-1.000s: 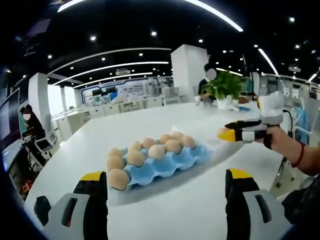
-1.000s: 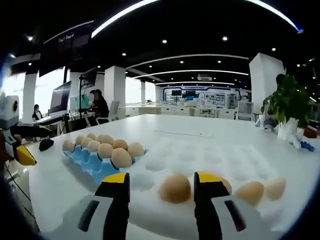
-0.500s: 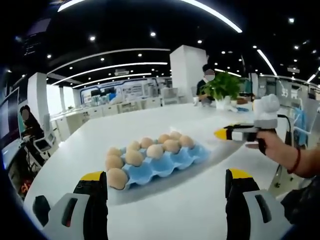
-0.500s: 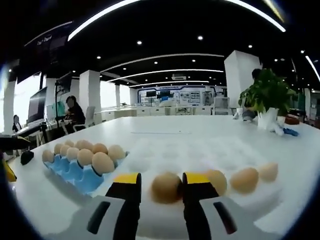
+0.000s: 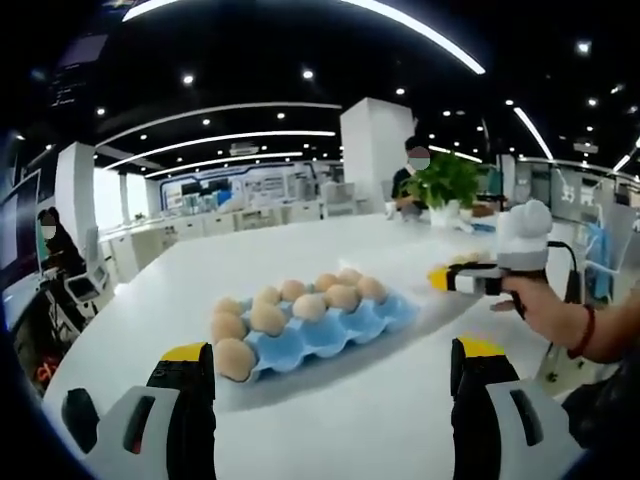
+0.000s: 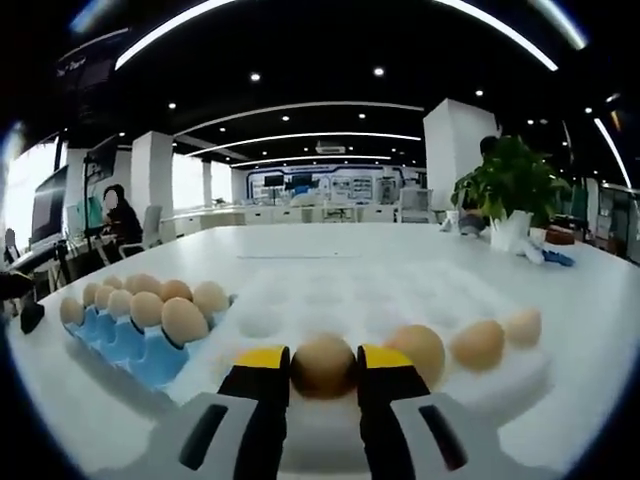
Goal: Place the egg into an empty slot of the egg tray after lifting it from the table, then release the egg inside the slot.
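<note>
Egg (image 6: 322,366) between right tool (image 6: 322,362) tips; three more eggs (image 6: 478,343) alongside.

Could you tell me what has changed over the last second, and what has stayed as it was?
The right gripper has narrowed its jaws from wide apart until they clamp the egg on the white tray; it has not visibly lifted it. The left gripper stays open and hovering. The blue egg tray and its eggs have not moved.
</note>
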Action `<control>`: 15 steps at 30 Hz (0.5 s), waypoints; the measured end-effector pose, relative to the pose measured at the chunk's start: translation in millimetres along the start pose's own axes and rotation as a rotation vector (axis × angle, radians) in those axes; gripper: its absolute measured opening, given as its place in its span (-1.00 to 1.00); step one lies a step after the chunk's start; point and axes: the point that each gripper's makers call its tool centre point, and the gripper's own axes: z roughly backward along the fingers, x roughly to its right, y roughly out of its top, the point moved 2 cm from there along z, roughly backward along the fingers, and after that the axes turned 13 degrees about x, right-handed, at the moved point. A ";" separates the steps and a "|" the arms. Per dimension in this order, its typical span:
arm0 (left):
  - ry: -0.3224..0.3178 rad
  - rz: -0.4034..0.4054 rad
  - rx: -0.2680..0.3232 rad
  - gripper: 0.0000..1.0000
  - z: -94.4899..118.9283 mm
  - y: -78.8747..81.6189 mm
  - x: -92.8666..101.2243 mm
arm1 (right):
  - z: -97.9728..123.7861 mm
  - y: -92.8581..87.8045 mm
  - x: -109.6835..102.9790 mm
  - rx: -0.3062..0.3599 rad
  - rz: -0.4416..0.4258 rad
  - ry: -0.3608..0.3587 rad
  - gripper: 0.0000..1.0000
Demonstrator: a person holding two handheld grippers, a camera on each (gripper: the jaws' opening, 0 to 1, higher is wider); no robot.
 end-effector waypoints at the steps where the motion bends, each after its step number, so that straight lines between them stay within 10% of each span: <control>1: -0.001 -0.003 -0.003 1.00 1.0 -1.0 0.1 | -0.1 0.1 0.0 -0.005 -0.004 0.011 -0.46; 15: 0.007 -0.003 -0.023 1.00 4.1 -7.2 -3.0 | 0.4 2.3 -0.8 0.012 -0.028 0.048 -0.47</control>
